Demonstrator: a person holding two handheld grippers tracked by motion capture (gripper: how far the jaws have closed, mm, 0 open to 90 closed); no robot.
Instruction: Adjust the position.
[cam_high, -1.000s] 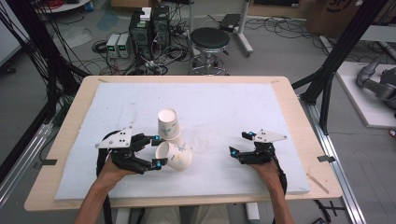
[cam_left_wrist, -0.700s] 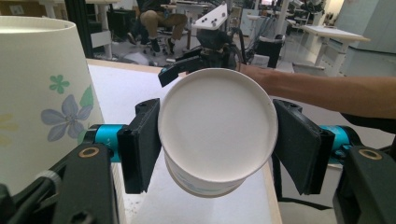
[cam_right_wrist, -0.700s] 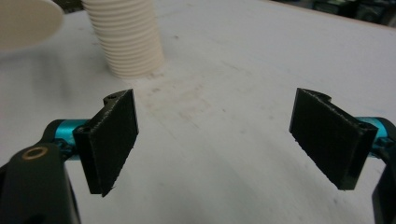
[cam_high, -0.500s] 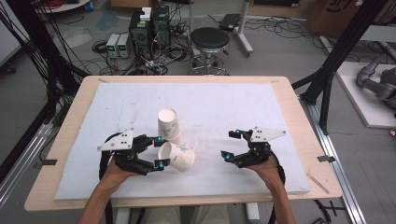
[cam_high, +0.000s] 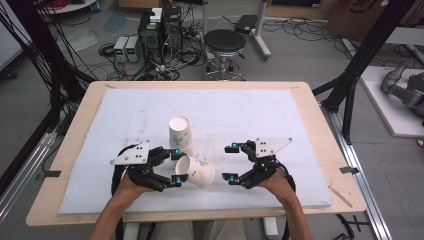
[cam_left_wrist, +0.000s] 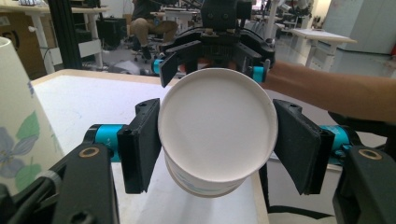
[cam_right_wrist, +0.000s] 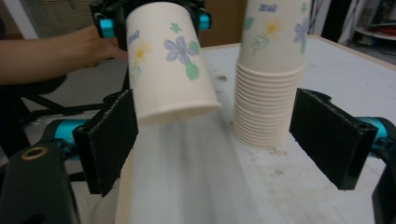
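A flowered paper cup (cam_high: 199, 171) lies tilted on its side above the white mat, with my left gripper (cam_high: 179, 165) shut on its base end. In the left gripper view the cup's round bottom (cam_left_wrist: 217, 135) faces the camera between the two black pads. Just behind it stands an upside-down stack of matching cups (cam_high: 180, 134). My right gripper (cam_high: 230, 162) hovers to the right of the held cup's mouth, open, with nothing between its pads. The right gripper view has the held cup (cam_right_wrist: 168, 60) and the stack (cam_right_wrist: 271, 70) ahead of the wide jaws.
A white mat (cam_high: 260, 115) covers most of the wooden table (cam_high: 320, 125). Beyond the table's far edge are a black stool (cam_high: 225, 45), electronics boxes and cables on the floor. Black frame posts stand at both sides.
My right gripper has risen and moved left toward the held cup's mouth, and its jaws stand wider apart. The left gripper and its cup have barely moved.
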